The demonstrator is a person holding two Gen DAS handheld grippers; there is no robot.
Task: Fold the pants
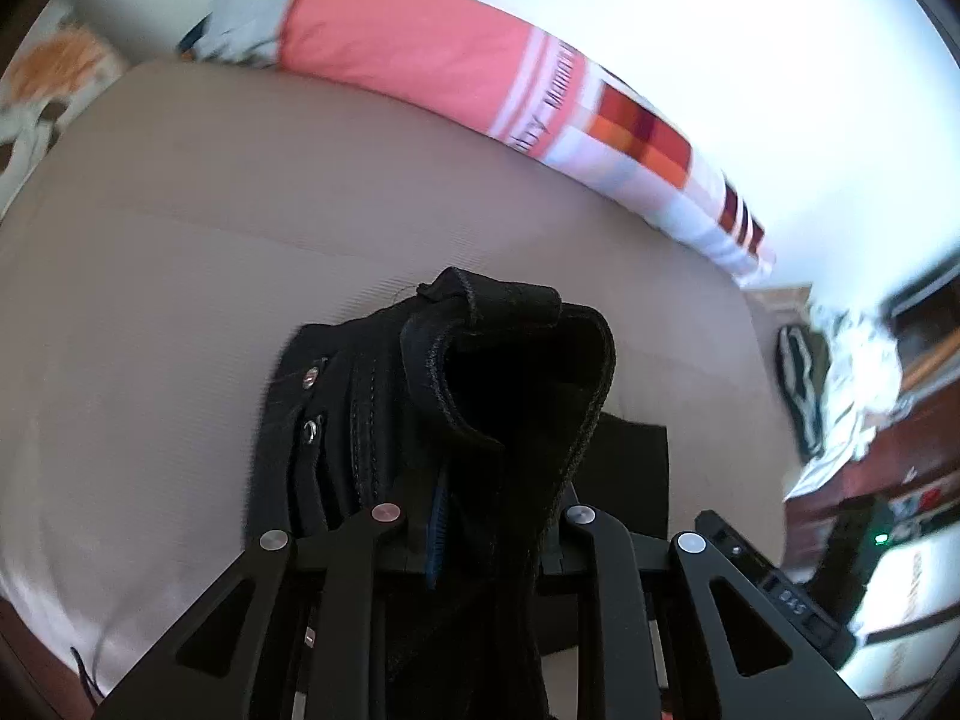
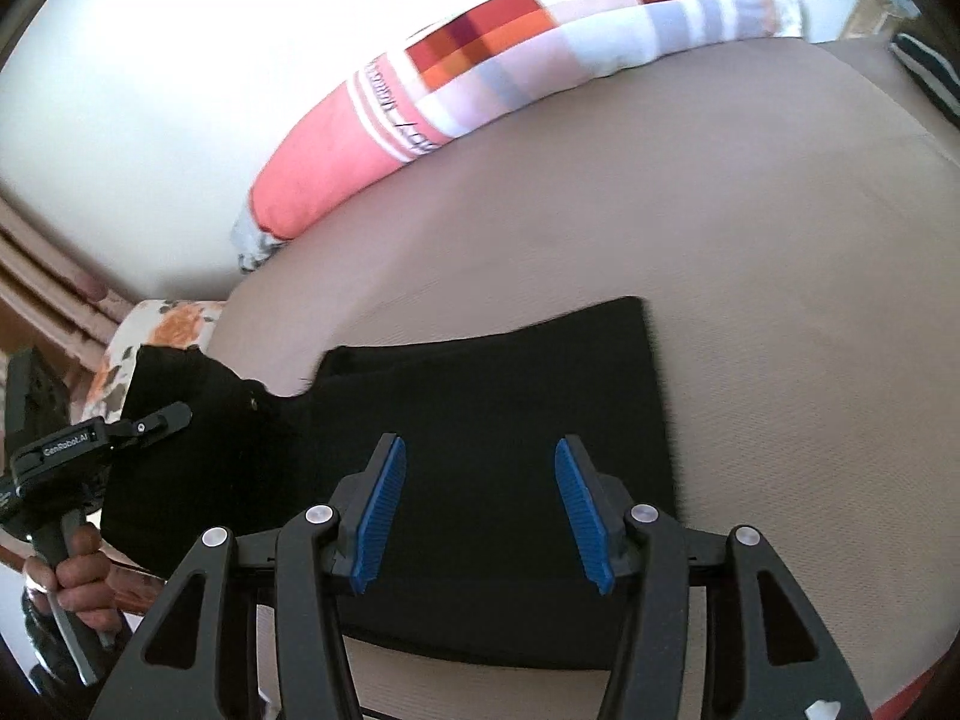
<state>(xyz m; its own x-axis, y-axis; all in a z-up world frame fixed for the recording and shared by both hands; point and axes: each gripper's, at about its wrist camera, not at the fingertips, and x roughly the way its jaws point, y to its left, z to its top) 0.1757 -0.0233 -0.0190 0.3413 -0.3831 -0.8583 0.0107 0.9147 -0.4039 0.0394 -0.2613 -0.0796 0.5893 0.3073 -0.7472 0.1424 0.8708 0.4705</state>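
Black pants (image 2: 510, 372) lie on a beige bed cover (image 2: 750, 240). Their folded leg part rests flat, and the waist end is lifted at the left. My left gripper (image 1: 492, 516) is shut on the bunched waistband of the pants (image 1: 480, 390), which fills the space between its jaws and hides its pads. A rivet and a belt loop show on the raised cloth. In the right wrist view the left gripper (image 2: 150, 420) holds that raised end, gripped by a person's hand (image 2: 78, 576). My right gripper (image 2: 480, 504) hangs open over the flat part, blue pads (image 2: 384, 504) bare.
A long pink, white and orange-checked bolster (image 1: 420, 54) lies along the far edge of the bed against a white wall. A floral pillow (image 2: 168, 324) sits at the bed's left corner. Clothes and dark wooden furniture (image 1: 852, 384) stand past the right edge of the bed.
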